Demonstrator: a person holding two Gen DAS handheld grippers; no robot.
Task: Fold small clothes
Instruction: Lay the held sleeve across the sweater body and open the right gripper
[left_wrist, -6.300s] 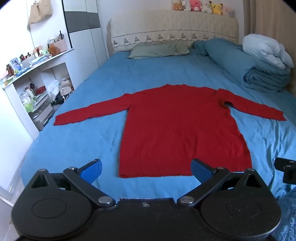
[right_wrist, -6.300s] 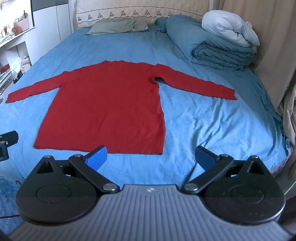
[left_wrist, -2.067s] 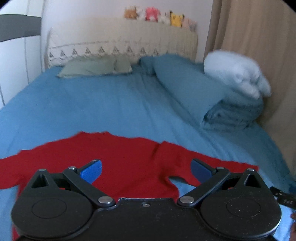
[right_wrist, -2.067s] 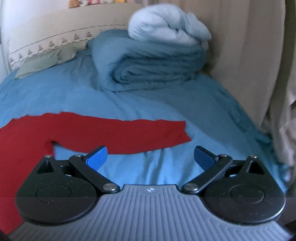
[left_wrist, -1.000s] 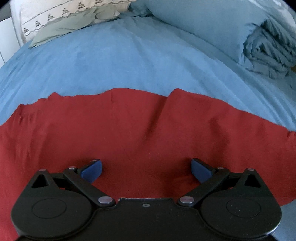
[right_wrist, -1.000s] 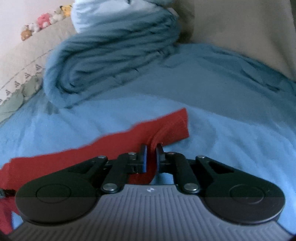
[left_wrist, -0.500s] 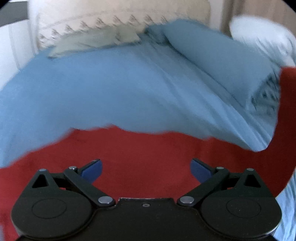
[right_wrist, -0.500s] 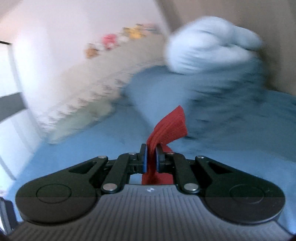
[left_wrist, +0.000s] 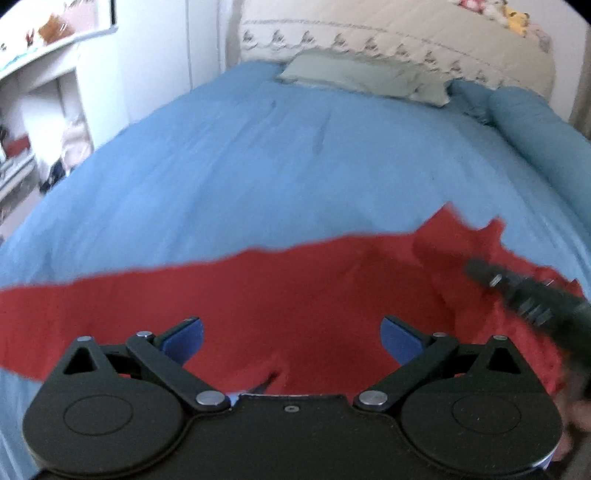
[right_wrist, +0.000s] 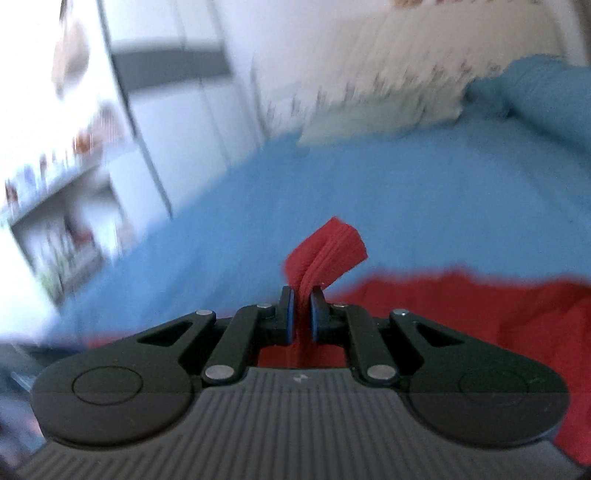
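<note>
Since a moment before, the right gripper (right_wrist: 303, 295) had swung across to the left, carrying the end of the red sleeve (right_wrist: 327, 243) with it, so the shelves (right_wrist: 62, 229) and the white wardrobe (right_wrist: 173, 110) showed in its view where the folded quilt had been. Its two blue pads (right_wrist: 290, 314) were pressed tight together on the sleeve cuff, and the cuff stuck up and bent over past the tips. Under it lay more of the red sweater (right_wrist: 480, 314), spread on the blue bed sheet (right_wrist: 369, 184). This view was very blurry.

From the left wrist camera, the left gripper (left_wrist: 291, 332) hung over the middle of the red sweater (left_wrist: 258, 295) with its jaws wide apart, holding nothing. The sweater lay flat across the blue bed sheet (left_wrist: 258, 155), with one sleeve stretching out to the left. On the right side the red cloth was bunched up and lifted, and the dark tip of the right gripper (left_wrist: 524, 291) showed there, on top of the cloth. A pale green pillow (left_wrist: 362, 77) lay at the far end of the bed by the cream headboard (left_wrist: 406, 40), and a rolled blue quilt (left_wrist: 535, 133) sat along the right edge.
</note>
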